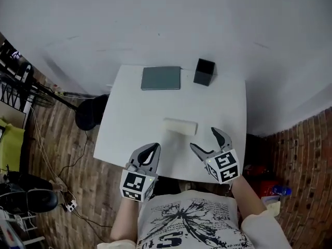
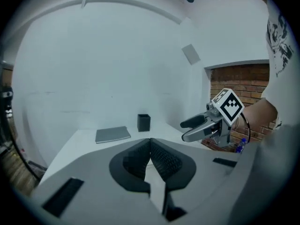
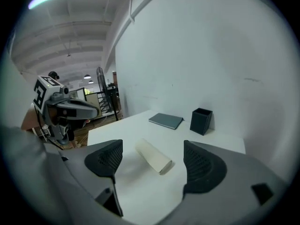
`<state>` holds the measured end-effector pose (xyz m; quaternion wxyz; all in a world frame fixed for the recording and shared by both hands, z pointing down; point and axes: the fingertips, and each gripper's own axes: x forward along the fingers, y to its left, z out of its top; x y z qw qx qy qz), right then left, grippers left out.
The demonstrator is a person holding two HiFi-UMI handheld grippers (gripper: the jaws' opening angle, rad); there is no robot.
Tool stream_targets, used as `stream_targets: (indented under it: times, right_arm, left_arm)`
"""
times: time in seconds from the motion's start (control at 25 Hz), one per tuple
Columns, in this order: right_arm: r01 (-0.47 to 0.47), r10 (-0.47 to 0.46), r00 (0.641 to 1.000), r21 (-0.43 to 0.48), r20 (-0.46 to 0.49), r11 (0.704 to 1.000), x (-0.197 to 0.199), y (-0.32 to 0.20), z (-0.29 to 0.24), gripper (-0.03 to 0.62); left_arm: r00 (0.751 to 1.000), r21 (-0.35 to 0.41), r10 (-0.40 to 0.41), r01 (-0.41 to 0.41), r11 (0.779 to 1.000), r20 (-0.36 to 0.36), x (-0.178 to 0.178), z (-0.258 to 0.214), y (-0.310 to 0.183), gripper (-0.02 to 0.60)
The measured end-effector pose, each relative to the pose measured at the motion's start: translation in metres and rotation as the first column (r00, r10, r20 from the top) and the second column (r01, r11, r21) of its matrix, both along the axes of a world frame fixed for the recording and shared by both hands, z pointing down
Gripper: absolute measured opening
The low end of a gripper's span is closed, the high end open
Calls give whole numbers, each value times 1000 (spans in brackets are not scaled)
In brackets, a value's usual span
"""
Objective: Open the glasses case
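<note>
Near the middle of the white square surface, a little toward its near edge, lies the cream, oblong, round-edged glasses case, closed, with bare surface all around it. Its long axis runs roughly along the near edge, slightly slanted, so that one short end faces each side. The right gripper hovers just beside the case's right end, jaws spread wide and empty. In the right gripper view the case sits ahead in the gap between them, with neither pad touching it. The left gripper hangs at the near edge, below and left of the case's left end, its jaws clenched together on nothing. Of the two, the right looks slightly nearer and is already lined up with the case, so a grasp would likely come from that side, across the case's short width, while the left would have to open before it could help. Along the far edge lie a flat grey rectangular notebook and, toward the far right corner, a black square open-topped box, both well apart from the case. No brand or label shows on the case; the only print is the black-and-white square markers on each gripper's cube, and the shirt's lettering cannot be read.
</note>
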<state>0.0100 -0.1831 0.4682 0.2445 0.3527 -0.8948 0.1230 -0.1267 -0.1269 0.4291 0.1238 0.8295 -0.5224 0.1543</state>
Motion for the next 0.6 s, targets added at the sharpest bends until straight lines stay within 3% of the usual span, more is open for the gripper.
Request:
stream_targets:
  times: [0.2, 0.36, 0.6]
  right_arm:
    - [-36, 23, 994, -119, -110, 992, -7, -28, 53, 400]
    - [-15, -24, 980, -197, -196, 980, -16, -39, 91, 399]
    - [21, -96, 952, -254, -289, 967, -29, -47, 132, 376]
  left_arm:
    - [992, -143, 122, -119, 983, 14, -2, 63, -39, 14]
    - [979, -270, 204, -191, 944, 21, -1, 117, -53, 14]
    - [969, -395, 245, -226, 891, -2, 8, 174, -74, 14]
